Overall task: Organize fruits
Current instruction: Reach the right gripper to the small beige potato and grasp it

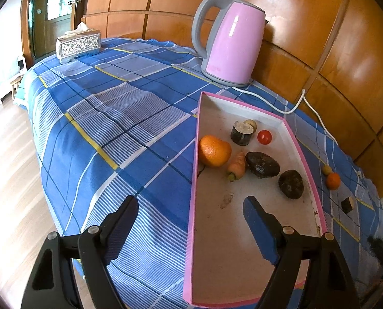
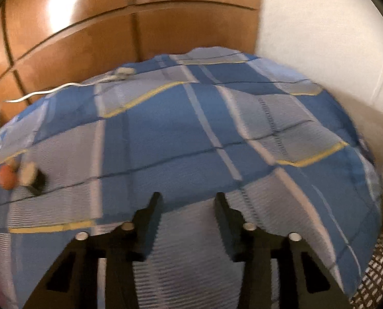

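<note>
Lying inside the shallow pink-rimmed cardboard tray (image 1: 304, 154), a round orange (image 1: 214, 151) is seen against its left wall. Both the left tool (image 1: 190, 209) and right tool (image 2: 188, 200) are held released, nothing grasped.

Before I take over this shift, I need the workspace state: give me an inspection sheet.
Surface: checked blue cloth over the table.
Job's things: orange, carrot, tomato and dark pieces in the pink tray; small orange and two pieces on the cloth outside it.
Clutter: kettle, tissue box.
Grippers: left tool open, empty; right tool open, empty.
Cables: white cord behind the tray.
Surroundings: wood panels.
</note>
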Demonstrator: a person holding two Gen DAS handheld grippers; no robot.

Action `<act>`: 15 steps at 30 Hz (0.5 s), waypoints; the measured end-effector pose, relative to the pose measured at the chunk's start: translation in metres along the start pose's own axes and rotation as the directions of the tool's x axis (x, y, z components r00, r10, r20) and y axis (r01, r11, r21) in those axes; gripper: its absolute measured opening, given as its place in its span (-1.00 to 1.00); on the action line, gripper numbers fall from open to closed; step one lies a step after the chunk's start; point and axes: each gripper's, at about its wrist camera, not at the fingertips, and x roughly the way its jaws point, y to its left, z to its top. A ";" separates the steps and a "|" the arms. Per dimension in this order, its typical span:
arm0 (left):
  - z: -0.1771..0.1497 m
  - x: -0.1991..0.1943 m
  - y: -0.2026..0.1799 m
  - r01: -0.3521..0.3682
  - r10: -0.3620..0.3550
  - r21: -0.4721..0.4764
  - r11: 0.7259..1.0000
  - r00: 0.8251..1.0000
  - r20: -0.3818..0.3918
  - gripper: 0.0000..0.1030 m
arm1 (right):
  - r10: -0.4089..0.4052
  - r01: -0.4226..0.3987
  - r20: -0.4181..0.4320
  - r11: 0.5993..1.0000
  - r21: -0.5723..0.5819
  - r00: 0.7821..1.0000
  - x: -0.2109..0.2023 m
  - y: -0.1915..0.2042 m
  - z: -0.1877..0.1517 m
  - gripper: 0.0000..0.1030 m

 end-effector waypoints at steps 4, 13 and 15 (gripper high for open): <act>-0.001 0.004 -0.001 0.005 -0.005 0.003 1.000 1.000 -0.014 0.63 | 0.168 -0.168 0.001 0.984 -0.051 0.986 -0.013 0.031 0.018 -0.25; -0.002 0.006 0.000 0.010 -0.010 0.009 1.000 1.000 -0.012 0.63 | 0.495 -0.515 -0.158 0.847 -0.131 0.855 0.001 0.146 0.058 -0.25; -0.002 0.008 0.002 0.005 -0.005 0.003 1.000 1.000 -0.017 0.63 | 0.506 -0.534 -0.195 0.834 -0.137 0.840 0.011 0.171 0.064 -0.25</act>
